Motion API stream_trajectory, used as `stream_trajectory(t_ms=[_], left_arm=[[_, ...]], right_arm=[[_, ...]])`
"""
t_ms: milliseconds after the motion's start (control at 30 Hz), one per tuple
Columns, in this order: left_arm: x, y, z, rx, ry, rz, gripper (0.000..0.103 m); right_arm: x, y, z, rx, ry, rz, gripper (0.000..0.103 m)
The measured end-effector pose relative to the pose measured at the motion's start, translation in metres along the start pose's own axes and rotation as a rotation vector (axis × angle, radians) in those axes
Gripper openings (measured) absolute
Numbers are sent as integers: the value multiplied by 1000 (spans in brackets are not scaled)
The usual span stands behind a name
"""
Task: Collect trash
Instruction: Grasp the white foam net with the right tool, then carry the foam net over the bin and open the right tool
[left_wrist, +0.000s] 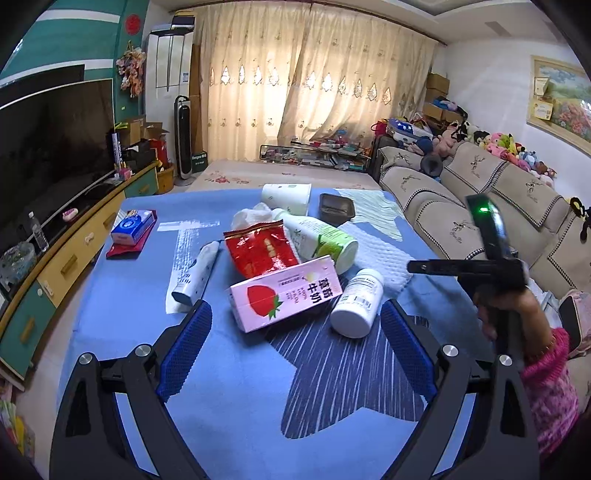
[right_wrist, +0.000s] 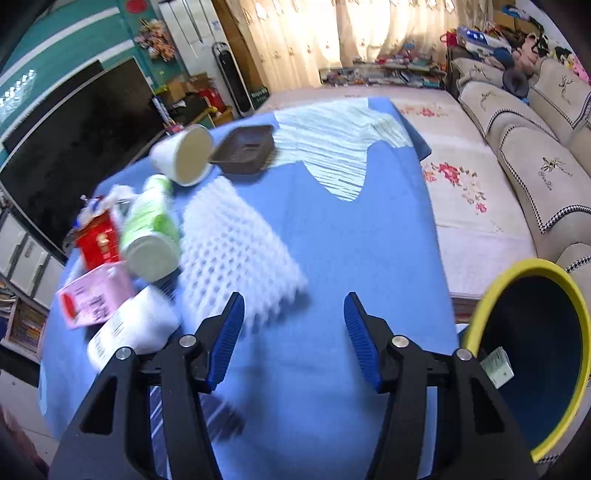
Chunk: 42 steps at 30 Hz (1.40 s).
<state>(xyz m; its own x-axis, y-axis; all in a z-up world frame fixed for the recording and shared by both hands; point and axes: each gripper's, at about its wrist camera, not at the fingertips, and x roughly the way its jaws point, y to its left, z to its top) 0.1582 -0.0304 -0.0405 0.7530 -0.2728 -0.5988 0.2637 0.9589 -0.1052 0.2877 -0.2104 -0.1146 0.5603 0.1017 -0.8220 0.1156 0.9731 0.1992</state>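
Blue cloth (left_wrist: 122, 314) covers a table in a living room, with a beige sofa (left_wrist: 476, 206) off to the right of both grippers and a dark television (left_wrist: 48, 147) off to the left.

From the left wrist view, the left gripper (left_wrist: 295, 325) hovers over the cloth with its blue-padded jaws spread wide and nothing between them. Just ahead of its fingertips lies a pink strawberry milk carton (left_wrist: 284, 291) on its side. Touching the carton's right end is a white pill bottle (left_wrist: 356, 302), also lying down. Behind the carton sit a crumpled red foil bag (left_wrist: 260, 251) and a green-and-white bottle (left_wrist: 321, 240) on its side. Farther ahead are a tipped white paper cup (left_wrist: 286, 197) and a shallow dark brown tray (left_wrist: 336, 208), which looks empty. A white tube (left_wrist: 197, 273) lies ahead to the left.

From the right wrist view, the right gripper (right_wrist: 293, 332) is partly open over bare cloth, holding nothing. To its right, beside the table edge, stands a yellow-rimmed bin (right_wrist: 524, 273) with a dark blue inside. One small pale green box (right_wrist: 496, 365) lies in it. White foam mesh (right_wrist: 236, 243) lies just ahead of the gripper's left finger.
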Motion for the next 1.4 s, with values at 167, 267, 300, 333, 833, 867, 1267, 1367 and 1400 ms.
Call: stream_trajectory(t_ms=[167,267,300,333,833,867,1267,1367,1400], left_arm=[[4,1,-5,-14,3,2,91],[6,-1,-8,-17,8,5,91],[7,-3,-9,-18,10,6,91],[7,-3,-9,-18,10,5,91],[16,-23,-17,6,28,-14,91],[18,-25,-17,9,31,-17,91],[36,-57,-25,59,69,-58,91],[41,-64,-25,71,79,-63,91],[44,-66,-25,76,85,-64,91]], right_arm=[[15,2,5,-8,9,-3,50],[16,9,7,-24,21,17,31],[15,11,8,-29,22,25,27],[12,13,8,-42,13,14,18],[-93,-21,-36,36,-212,-10,13],[-100,-28,-42,53,-225,-22,13],[-139,-148,-98,287,-260,-352,14],[-131,-168,-107,322,-226,-383,15],[-126,-171,-107,327,-217,-388,16]])
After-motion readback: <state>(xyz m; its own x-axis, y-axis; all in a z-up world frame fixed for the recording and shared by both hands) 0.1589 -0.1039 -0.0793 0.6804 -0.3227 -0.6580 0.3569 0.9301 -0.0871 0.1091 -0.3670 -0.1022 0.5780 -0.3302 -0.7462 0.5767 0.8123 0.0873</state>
